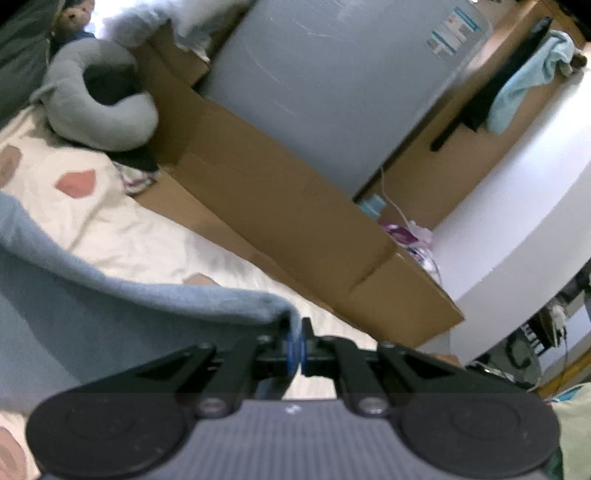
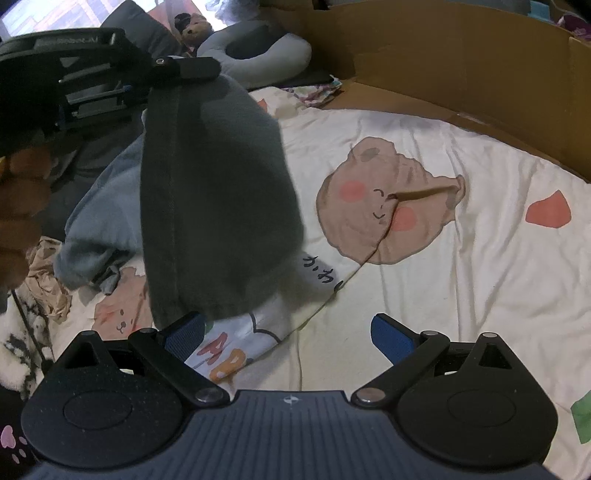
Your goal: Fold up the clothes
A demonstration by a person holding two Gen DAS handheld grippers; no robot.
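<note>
A blue-grey garment (image 1: 85, 314) hangs from my left gripper (image 1: 296, 341), whose blue pads are shut on its edge. In the right wrist view the same garment (image 2: 214, 192) dangles as a dark fold above the bed, held up by the left gripper (image 2: 184, 72) at the upper left, with the rest of the cloth (image 2: 99, 218) bunched on the sheet. My right gripper (image 2: 288, 336) sits low over the cartoon-print bedsheet (image 2: 480, 258), open, with nothing between its blue pads. The garment's lower end hangs just above its left pad (image 2: 184, 332).
A brown cardboard box (image 1: 266, 206) runs along the bed's far side, with a grey fridge-like cabinet (image 1: 332, 85) behind it. A grey neck pillow (image 1: 99, 103) and a plush toy (image 2: 192, 27) lie at the bed's head. A crumpled patterned cloth (image 2: 48, 280) sits at the left.
</note>
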